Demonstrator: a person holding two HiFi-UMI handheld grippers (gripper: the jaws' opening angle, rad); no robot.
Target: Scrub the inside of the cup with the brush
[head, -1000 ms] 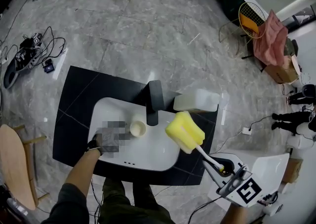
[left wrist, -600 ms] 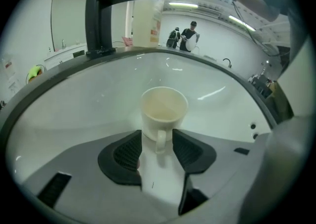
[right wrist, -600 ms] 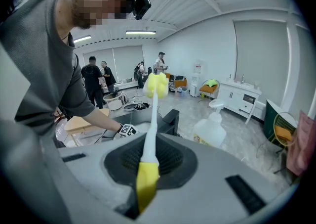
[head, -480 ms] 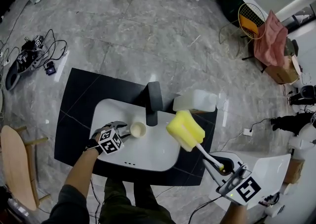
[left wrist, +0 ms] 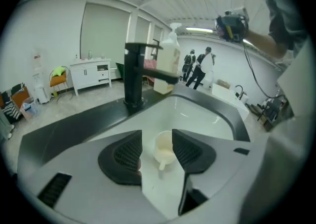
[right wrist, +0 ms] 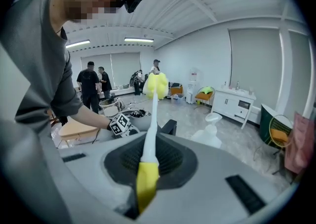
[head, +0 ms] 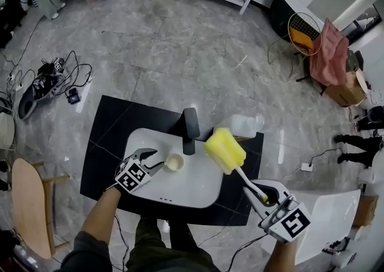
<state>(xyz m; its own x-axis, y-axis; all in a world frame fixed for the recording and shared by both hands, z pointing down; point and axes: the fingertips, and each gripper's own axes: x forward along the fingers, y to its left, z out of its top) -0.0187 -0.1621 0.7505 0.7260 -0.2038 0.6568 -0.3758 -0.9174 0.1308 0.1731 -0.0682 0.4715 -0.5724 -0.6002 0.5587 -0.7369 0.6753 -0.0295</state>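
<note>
Cream cup (head: 174, 162) sits upright in the white sink (head: 198, 190), just past the left gripper (head: 153, 160) tips, at its 3 o'clock. That gripper's jaws have just been opening and stand apart, not touching the cup. The right gripper (head: 259, 195) clamps the handle of the yellow sponge brush (head: 225, 150), whose head is at the cup's 2 o'clock.

Head view steeply down, others low, sharing faucet (head: 191, 125)

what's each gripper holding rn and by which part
Right gripper: the brush, clamped at the yellow end of its handle. Left gripper: nothing; its jaws have just been opening, and the cup sits in the sink beyond them, untouched.
</note>
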